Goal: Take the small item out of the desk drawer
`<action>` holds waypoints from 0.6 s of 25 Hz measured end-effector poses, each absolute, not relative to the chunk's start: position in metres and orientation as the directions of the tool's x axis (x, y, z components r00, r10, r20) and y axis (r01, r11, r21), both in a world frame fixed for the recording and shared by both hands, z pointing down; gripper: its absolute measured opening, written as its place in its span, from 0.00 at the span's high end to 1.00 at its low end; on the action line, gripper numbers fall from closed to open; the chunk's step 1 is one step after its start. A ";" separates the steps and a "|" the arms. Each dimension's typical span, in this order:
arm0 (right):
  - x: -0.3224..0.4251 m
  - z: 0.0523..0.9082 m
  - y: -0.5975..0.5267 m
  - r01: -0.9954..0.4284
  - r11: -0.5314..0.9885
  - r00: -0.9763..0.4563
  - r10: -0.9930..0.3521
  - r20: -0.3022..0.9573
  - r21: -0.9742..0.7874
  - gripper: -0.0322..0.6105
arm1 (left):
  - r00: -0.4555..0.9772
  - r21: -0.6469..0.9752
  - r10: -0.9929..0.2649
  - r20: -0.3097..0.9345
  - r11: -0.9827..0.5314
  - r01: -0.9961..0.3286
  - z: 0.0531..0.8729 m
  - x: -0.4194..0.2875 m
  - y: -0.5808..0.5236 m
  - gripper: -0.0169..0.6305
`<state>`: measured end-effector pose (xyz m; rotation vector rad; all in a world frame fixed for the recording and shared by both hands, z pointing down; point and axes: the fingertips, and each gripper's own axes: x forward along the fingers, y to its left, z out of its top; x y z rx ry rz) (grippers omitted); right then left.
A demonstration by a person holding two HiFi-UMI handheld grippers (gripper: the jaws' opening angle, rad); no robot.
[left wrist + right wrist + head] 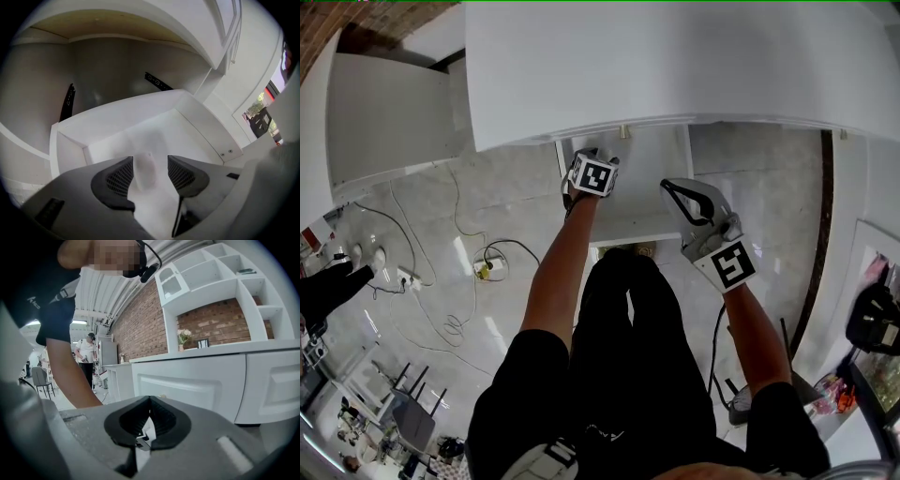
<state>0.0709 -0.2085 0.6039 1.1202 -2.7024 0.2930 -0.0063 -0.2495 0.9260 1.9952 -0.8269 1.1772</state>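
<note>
Left gripper (151, 172) with pads (117, 177) spread wide, pressing on nothing; between them, pale and blurred, a small rounded item (144, 165), apparently resting on the floor of the drawer (197, 136), just beside both pads but not visibly touched by either. Right gripper (149, 420) with pads pressed together, nothing pinched, held outside the drawer to its right. Around the left gripper, the white drawer, pulled out from under the desk (675, 66) and otherwise bare as far as seen. Judged done: drawer open, left gripper inside it and astride the item. Judged left: closing on the item, lifting it clear of the drawer walls, bringing it out. Item still in the drawer, on its floor, well short of the back wall. Shape and material too blurred for telling; probably light, probably apt to slip from a shallow pinch, so a deeper seat between the pads advisable before closing. In the head view, item hidden beneath the left gripper.
</note>
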 end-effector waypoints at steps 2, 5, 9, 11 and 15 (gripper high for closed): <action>0.074 0.606 -0.209 -0.713 0.693 -0.693 -0.673 0.260 -0.106 0.95 | 0.379 0.212 -0.181 0.907 -0.581 -0.786 0.931 -0.004 -0.251 0.63; 0.075 0.608 -0.209 -0.713 0.691 -0.694 -0.675 0.252 -0.113 0.95 | 0.358 0.191 -0.185 0.915 -0.582 -0.790 0.939 -0.005 -0.253 0.63; 0.078 0.611 -0.207 -0.711 0.694 -0.696 -0.671 0.256 -0.116 0.95 | 0.340 0.180 -0.176 0.924 -0.585 -0.791 0.946 -0.005 -0.252 0.63; 0.080 0.611 -0.207 -0.713 0.691 -0.694 -0.671 0.260 -0.119 0.95 | 0.330 0.175 -0.174 0.928 -0.578 -0.797 0.949 -0.006 -0.251 0.63; 0.082 0.614 -0.208 -0.714 0.690 -0.693 -0.672 0.261 -0.118 0.95 | 0.324 0.166 -0.189 0.927 -0.567 -0.807 0.952 -0.009 -0.250 0.71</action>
